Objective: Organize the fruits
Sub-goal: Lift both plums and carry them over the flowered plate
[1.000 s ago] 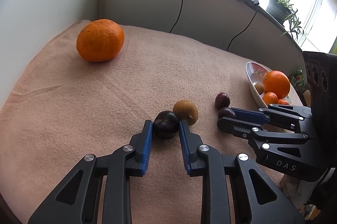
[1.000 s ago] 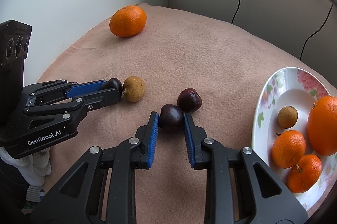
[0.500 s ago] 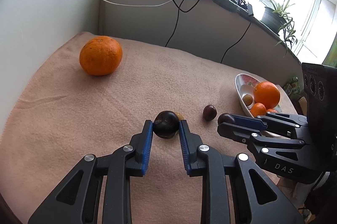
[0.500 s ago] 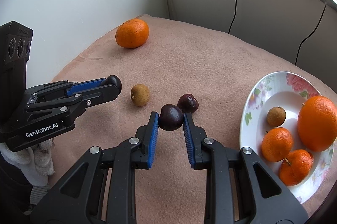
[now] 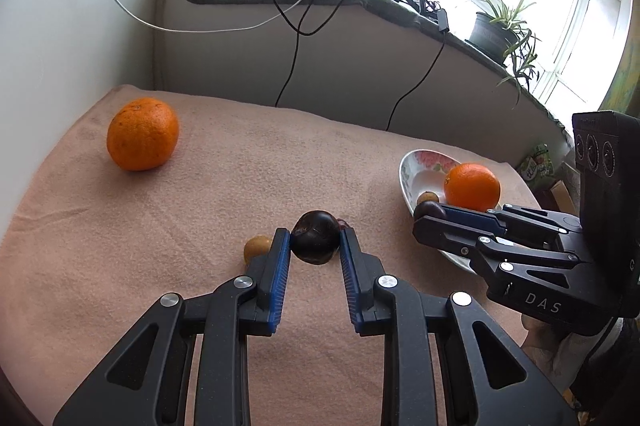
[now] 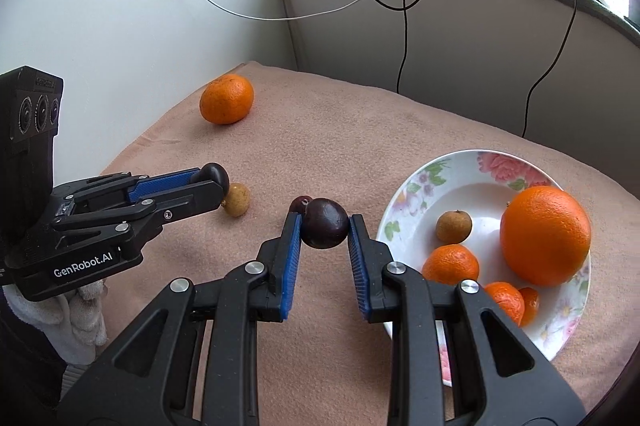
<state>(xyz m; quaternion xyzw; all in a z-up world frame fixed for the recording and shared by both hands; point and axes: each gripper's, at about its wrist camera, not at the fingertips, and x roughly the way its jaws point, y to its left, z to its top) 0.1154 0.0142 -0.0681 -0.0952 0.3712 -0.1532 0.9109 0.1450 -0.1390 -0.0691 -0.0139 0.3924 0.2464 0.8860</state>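
Note:
My left gripper (image 5: 315, 244) is shut on a dark plum (image 5: 315, 237) and holds it above the pink blanket. My right gripper (image 6: 325, 228) is shut on a second dark plum (image 6: 324, 228), lifted beside the floral plate (image 6: 420, 186). The plate holds a big orange (image 6: 545, 235), small tangerines (image 6: 451, 265) and a brown longan (image 6: 453, 226). On the blanket lie a third plum (image 6: 299, 204), a loose brown longan (image 6: 237, 200) and a large orange (image 6: 227, 99) at the far left. In the left wrist view the right gripper (image 5: 430, 212) hovers at the plate (image 5: 410, 170).
The pink blanket (image 5: 240, 166) covers the table. A white wall stands at the left and a low ledge (image 6: 460, 26) with hanging cables at the back. A potted plant (image 5: 496, 26) sits on the windowsill.
Both grippers have risen off the blanket with their plums. The right one has moved toward the plate. The loose longan and third plum stay on the blanket.

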